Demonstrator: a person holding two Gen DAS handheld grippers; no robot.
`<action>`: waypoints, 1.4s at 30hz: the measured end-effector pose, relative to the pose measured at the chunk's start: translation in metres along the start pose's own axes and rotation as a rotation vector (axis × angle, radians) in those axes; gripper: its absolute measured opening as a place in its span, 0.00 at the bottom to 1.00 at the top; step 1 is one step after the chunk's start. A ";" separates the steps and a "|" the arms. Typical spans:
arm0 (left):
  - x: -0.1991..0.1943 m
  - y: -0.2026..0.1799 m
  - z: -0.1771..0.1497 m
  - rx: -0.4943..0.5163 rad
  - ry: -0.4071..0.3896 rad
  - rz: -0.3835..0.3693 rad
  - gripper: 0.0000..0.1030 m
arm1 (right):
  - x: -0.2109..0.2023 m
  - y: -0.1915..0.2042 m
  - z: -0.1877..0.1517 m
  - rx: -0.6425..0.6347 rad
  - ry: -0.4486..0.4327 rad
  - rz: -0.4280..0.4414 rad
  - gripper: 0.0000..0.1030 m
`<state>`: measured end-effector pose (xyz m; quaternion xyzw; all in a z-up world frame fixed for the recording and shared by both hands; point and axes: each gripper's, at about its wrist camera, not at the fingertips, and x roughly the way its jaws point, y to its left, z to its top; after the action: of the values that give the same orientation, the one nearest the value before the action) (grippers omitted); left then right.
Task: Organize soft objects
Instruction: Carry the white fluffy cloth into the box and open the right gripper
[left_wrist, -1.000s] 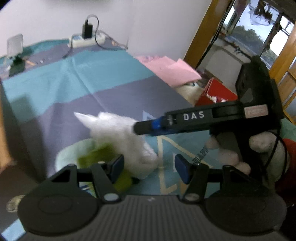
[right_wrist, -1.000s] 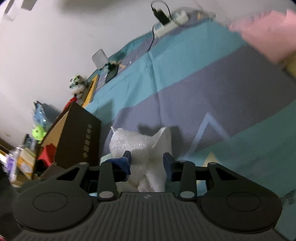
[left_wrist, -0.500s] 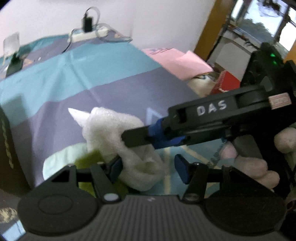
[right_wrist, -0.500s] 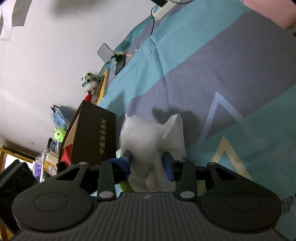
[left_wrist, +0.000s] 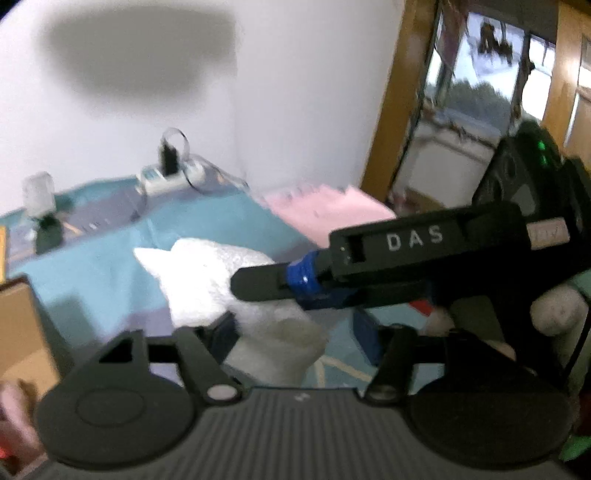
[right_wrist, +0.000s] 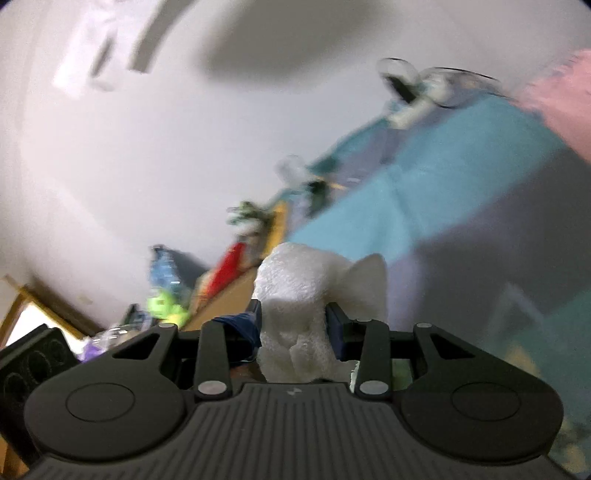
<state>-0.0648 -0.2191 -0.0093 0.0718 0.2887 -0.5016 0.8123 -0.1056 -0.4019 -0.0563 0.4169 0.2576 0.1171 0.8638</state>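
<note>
A white, crinkly soft foam wad (right_wrist: 295, 280) hangs in the air above the striped bedspread (right_wrist: 461, 206), and my right gripper (right_wrist: 294, 325) is shut on it, both blue pads pressing its sides. In the left wrist view the same wad (left_wrist: 199, 280) reaches between the fingers of my left gripper (left_wrist: 295, 332), whose jaws are opening. Its left pad lies against the wad and its right pad stands apart from it. The right gripper (left_wrist: 258, 284) comes in from the right, held by a gloved hand (left_wrist: 557, 314).
A power strip with a plugged charger (left_wrist: 170, 177) lies at the bed's far edge by the wall. Folded pink cloth (left_wrist: 332, 210) sits at the back right. A cardboard box (left_wrist: 18, 325) stands at the left, with small toys (right_wrist: 162, 306) and clutter beyond.
Both grippers have risen and tipped upward, so more wall shows. The white wad has come up off the bed with the right gripper, away from the green thing below.
</note>
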 end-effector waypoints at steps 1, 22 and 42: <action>-0.011 0.005 0.002 -0.005 -0.028 0.021 0.62 | 0.006 0.010 0.000 -0.025 -0.009 0.019 0.21; -0.092 0.163 -0.066 -0.304 -0.006 0.280 0.60 | 0.184 0.103 -0.055 -0.286 0.194 0.033 0.20; -0.108 0.148 -0.090 -0.222 0.059 0.293 0.82 | 0.117 0.086 -0.071 -0.213 0.129 -0.015 0.22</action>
<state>-0.0092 -0.0266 -0.0501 0.0378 0.3523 -0.3408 0.8708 -0.0449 -0.2520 -0.0666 0.3123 0.3019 0.1639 0.8857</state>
